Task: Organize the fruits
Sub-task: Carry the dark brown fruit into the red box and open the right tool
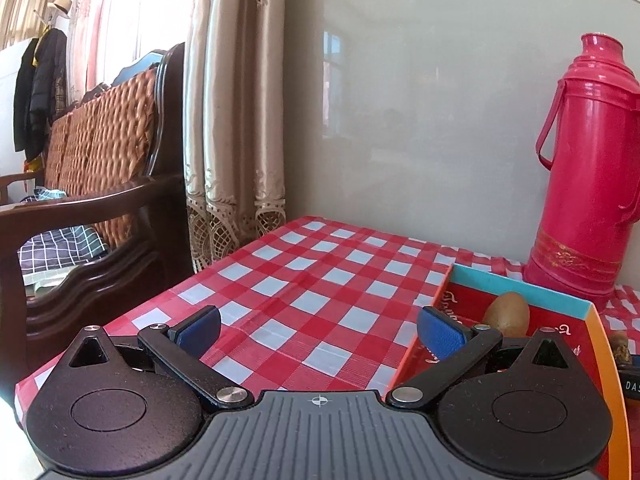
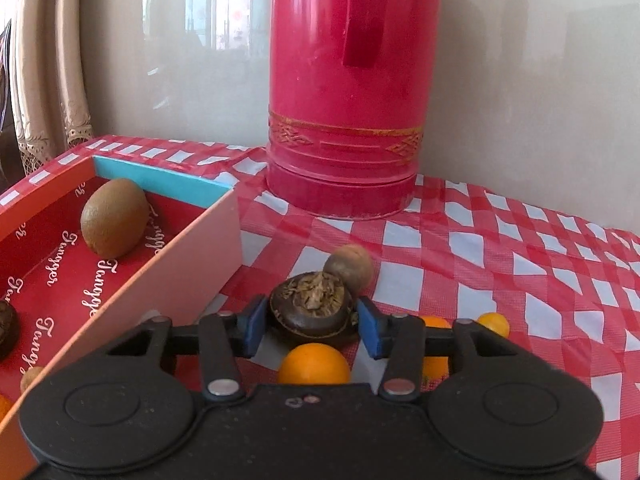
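My right gripper (image 2: 312,322) is shut on a dark brown dried fruit (image 2: 312,308) with a flaky top, just right of the red box (image 2: 192,264). A round brown fruit (image 2: 350,266) sits behind it, an orange (image 2: 314,364) below it, and small yellow-orange fruits (image 2: 494,324) to the right. In the box lie a kiwi (image 2: 114,222), a dark fruit (image 2: 6,330) and other pieces at the left edge. My left gripper (image 1: 318,332) is open and empty over the checked cloth, left of the box (image 1: 600,344), where the kiwi (image 1: 508,314) shows.
A tall red thermos (image 2: 344,92) stands on the red-and-white checked tablecloth (image 2: 520,264) against the wall, close behind the fruits; it also shows in the left wrist view (image 1: 588,168). A wooden sofa (image 1: 100,184) and curtains (image 1: 236,120) stand left of the table.
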